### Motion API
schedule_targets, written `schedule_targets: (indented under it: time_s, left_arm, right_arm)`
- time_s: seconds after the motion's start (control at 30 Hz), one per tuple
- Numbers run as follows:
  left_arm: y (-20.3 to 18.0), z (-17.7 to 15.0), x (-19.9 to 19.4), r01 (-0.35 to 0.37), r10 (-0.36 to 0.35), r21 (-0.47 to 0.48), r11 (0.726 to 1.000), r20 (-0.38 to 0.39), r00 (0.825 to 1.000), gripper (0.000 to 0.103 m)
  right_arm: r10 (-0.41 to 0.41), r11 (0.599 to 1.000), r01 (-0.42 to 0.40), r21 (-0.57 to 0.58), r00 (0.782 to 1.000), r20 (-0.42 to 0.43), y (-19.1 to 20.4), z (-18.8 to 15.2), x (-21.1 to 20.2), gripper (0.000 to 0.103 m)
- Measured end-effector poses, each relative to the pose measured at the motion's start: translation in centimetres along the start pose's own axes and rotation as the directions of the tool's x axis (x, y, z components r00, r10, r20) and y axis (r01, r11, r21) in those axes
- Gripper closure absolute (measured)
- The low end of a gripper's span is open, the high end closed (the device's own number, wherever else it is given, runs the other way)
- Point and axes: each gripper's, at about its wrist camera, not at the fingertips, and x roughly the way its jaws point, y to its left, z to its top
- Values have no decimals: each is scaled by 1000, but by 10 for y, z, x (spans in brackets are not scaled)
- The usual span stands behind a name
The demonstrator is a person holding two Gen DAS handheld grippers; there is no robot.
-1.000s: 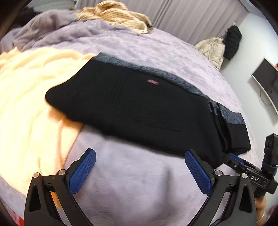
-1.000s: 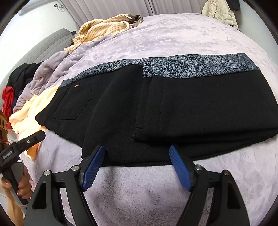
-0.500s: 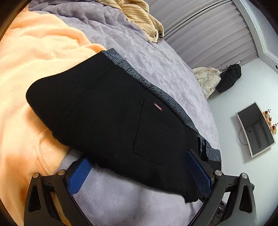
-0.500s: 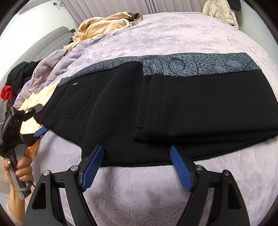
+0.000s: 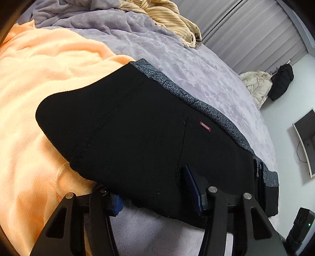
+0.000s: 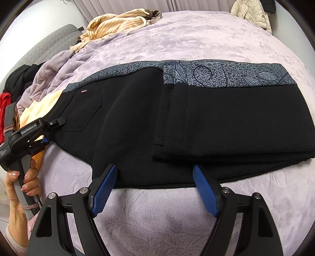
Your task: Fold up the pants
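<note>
Black pants (image 6: pixel 196 122) with a grey patterned waistband (image 6: pixel 226 75) lie on the purple bedspread, their right part folded over in layers. In the left wrist view the pants (image 5: pixel 137 137) show a back pocket and a small red label (image 5: pixel 205 126). My left gripper (image 5: pixel 155 189) is closing over the near hem; one finger lies on top of the cloth, the other under its edge. It also shows in the right wrist view (image 6: pixel 47 134) at the pants' left end. My right gripper (image 6: pixel 153 189) is open at the near hem, holding nothing.
An orange blanket (image 5: pixel 39 88) lies under the pants' left end. A striped yellow garment (image 6: pixel 118 21) and a crumpled purple blanket (image 6: pixel 49 74) lie further back. A cream jacket (image 6: pixel 250 11) lies at the far side; a monitor (image 5: pixel 305 137) stands on the right wall.
My left gripper moved forward onto the pants' hem and its fingers closed in on the cloth. My right gripper stayed open and hardly moved.
</note>
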Motion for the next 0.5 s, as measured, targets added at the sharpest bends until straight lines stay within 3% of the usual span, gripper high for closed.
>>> schedule_targets:
  time_s: [0.1,0.23,0.4,0.5]
  left_arm:
    - [-9,-5,0,-55,53,60,997,41,998,48]
    - [-19,-14,2,-121,108,124,985,110,988,48]
    - [-15,-16,1,-108,92,120,987,131,987,48]
    - [-16,-20,0,-116,97,131,985,146,985,47]
  right_arm:
    - [7,1000,-7,-9,1000,2,10,9,-15,21]
    - [29,994,-25,-103,999,31,40,30,-35,21]
    - [121,973,-122,-195,993,-18,89,70,-37,21]
    - [135,952,-152,-267,987,-83,128,93,-25,21]
